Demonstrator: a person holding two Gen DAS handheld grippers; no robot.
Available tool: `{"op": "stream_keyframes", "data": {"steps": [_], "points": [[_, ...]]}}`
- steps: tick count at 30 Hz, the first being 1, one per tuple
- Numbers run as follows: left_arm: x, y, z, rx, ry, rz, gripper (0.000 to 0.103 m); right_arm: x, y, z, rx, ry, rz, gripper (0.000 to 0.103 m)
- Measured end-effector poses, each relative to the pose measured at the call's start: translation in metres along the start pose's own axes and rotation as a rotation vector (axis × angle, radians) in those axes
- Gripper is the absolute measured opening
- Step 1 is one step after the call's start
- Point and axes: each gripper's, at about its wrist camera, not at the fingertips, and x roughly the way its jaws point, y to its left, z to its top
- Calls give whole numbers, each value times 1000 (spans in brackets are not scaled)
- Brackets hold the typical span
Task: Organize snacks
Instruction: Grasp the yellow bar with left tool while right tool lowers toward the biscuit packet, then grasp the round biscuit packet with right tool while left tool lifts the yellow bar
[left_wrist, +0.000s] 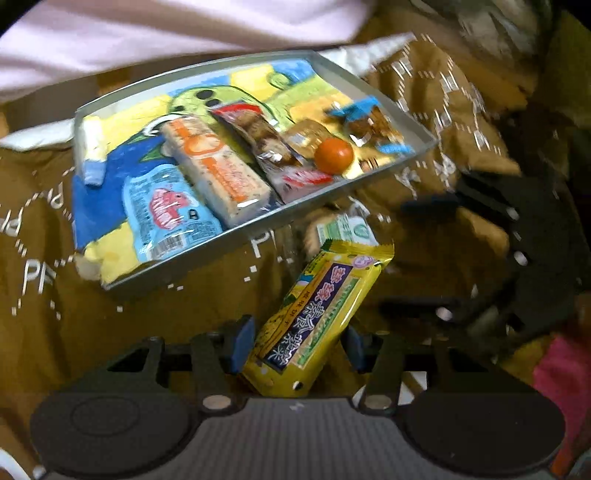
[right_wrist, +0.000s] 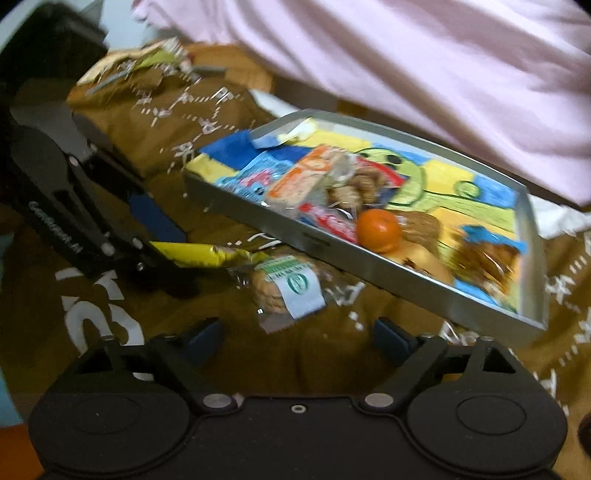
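Beside the tray (left_wrist: 258, 229), left gripper (left_wrist: 297, 338) clamps yellow packet (left_wrist: 314, 317) — right gripper (right_wrist: 295, 338) gapes empty.

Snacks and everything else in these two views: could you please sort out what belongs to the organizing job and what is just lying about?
Part of the job:
- yellow snack bar, held in the left gripper
- cookie packet on the cloth
- metal tray with its snacks
- right gripper, open

Lying about:
- brown printed cloth
- pink fabric

Dim warm indoor light, heavy motion blur, fisheye bending at edges, glare on snack wrappers
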Motion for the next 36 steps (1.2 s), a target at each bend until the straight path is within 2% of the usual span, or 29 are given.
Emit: {"op": "stream_keyframes", "data": {"steps": [4,7,9,13,15,19,23,26,29,36], "points": [[9,-6,6,114,57,8,60,18,1,13,-57,-1,22,86],[15,-8,7,152,87,3,63,31,-2,19,-79,15,40,81],[16,-9,7,165,88,5,63,35,-2,20,-87,9,46,72],[16,-9,6,174,85,-16,55,30,1,17,-112,-10,39,65],[14,-10,6,174,82,-14,54,27,5,15,-128,-13,39,54],[4,-15,1,123,75,-14,52,18,11,9,-130,-17,21,53],[-10,-22,-11,44,69,28,50,6,14,3,-89,-24,9,52],[-25,-23,-25,-39,11,37,50,-8,15,-3,-36,-35,-4,52],[-35,-29,-42,-102,-59,37,50,-19,18,-10,26,-22,27,52],[-43,-47,-53,-156,-92,103,47,-41,32,-15,47,-35,31,52]]}}
